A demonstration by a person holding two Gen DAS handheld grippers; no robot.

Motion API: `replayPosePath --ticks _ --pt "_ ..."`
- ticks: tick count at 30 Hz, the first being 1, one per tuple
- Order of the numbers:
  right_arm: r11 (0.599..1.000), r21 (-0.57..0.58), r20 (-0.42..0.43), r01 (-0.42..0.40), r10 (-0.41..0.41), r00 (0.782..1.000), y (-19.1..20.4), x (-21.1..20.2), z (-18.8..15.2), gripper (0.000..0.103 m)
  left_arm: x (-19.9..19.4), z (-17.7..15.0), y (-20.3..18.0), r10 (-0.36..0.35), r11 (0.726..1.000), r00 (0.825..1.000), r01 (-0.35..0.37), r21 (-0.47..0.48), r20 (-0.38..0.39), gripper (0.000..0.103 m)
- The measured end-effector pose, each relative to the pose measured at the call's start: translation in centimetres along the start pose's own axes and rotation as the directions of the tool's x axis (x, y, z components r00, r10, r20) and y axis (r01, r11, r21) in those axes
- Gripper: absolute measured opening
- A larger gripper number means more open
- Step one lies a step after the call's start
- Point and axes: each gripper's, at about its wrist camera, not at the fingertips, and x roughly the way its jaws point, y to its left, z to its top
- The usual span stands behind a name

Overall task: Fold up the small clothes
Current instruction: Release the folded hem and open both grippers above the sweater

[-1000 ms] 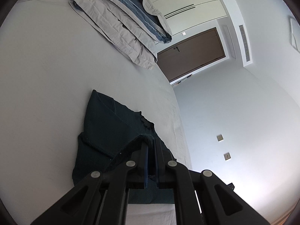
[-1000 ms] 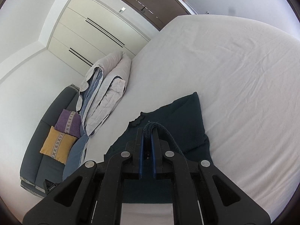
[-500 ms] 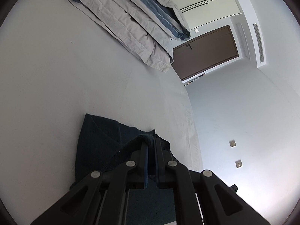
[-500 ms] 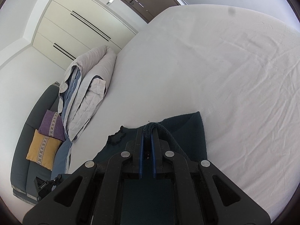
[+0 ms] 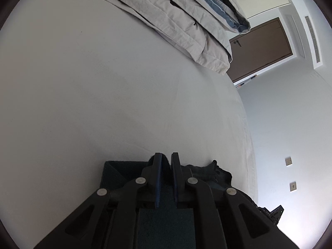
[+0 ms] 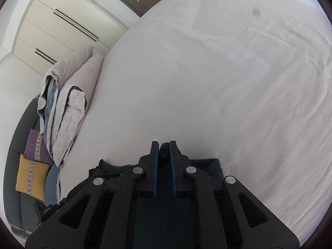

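A dark teal garment (image 5: 116, 172) lies low on the white bed sheet (image 5: 103, 83), mostly hidden under my fingers. My left gripper (image 5: 165, 155) is down at its far edge. Its jaws are opening, with a fold of the cloth still between them and a narrow gap showing. In the right wrist view the same garment (image 6: 209, 166) spreads to both sides of my right gripper (image 6: 164, 144). Those jaws are opening too, and a bunched edge of cloth sits between the blue pads (image 6: 155, 166).
A folded grey and blue duvet (image 5: 176, 16) lies along the far side of the bed (image 6: 207, 72). Beside the bed stands a dark sofa with a yellow cushion (image 6: 31, 178) and a purple one (image 6: 34, 147). A brown door (image 5: 259, 47) and white wardrobe (image 6: 62, 20) are behind.
Both grippers have carried the garment's edge forward and down onto the rest of it. Far less cloth shows ahead of the fingers. Both pairs of jaws have parted slightly.
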Motion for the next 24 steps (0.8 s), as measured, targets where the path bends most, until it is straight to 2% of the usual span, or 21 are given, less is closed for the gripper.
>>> replayPosePath --ticks 1,2,3,4,6,8,13,18,24 --pt "1.0 0.017 0.0 0.001 -0.001 1.0 -0.3 0.6 0.2 0.038 0.0 -0.1 0.1 -0.001 1.0 1.0 0.001 0.002 -0.004 0.026" --pt "0.999 0.039 0.014 -0.004 0.003 1.0 -0.6 0.7 0.3 0.063 0.0 -0.2 0.0 0.003 1.0 1.0 -0.002 0.004 -0.005 0.04" --pt "0.999 0.051 0.034 -0.016 0.014 0.999 -0.8 0.6 0.3 0.066 -0.1 -0.2 -0.1 0.011 1.0 1.0 -0.011 0.011 -0.004 0.046" --pt "0.999 0.049 0.049 -0.025 0.022 0.999 -0.8 0.4 0.4 0.066 -0.4 -0.3 -0.2 0.013 1.0 1.0 -0.014 0.017 0.005 0.051" --pt "0.999 0.031 0.059 -0.018 0.017 0.998 -0.7 0.0 0.3 0.066 -1.2 -0.3 -0.3 -0.003 1.0 1.0 0.002 0.023 0.014 0.053" --pt "1.0 0.004 0.062 -0.015 0.014 0.998 -0.5 -0.7 -0.1 0.066 -2.1 -0.5 -0.4 -0.01 1.0 1.0 0.01 0.025 0.024 0.061" --pt "0.994 -0.104 0.075 0.017 -0.009 0.997 1.3 -3.8 -2.4 0.066 -4.6 -1.7 -1.0 0.0 0.997 0.998 -0.005 0.08 0.06 0.061" --pt "0.973 -0.231 0.053 0.021 -0.009 0.999 3.4 -6.7 -6.8 0.066 -6.9 -6.3 -1.5 0.044 0.978 0.997 -0.055 0.203 0.06 0.061" --pt "0.933 -0.36 0.005 0.012 -0.011 1.0 5.6 -7.7 -12.7 0.066 -8.7 -11.8 -2.0 0.085 0.945 0.994 -0.104 0.309 0.074 0.061"
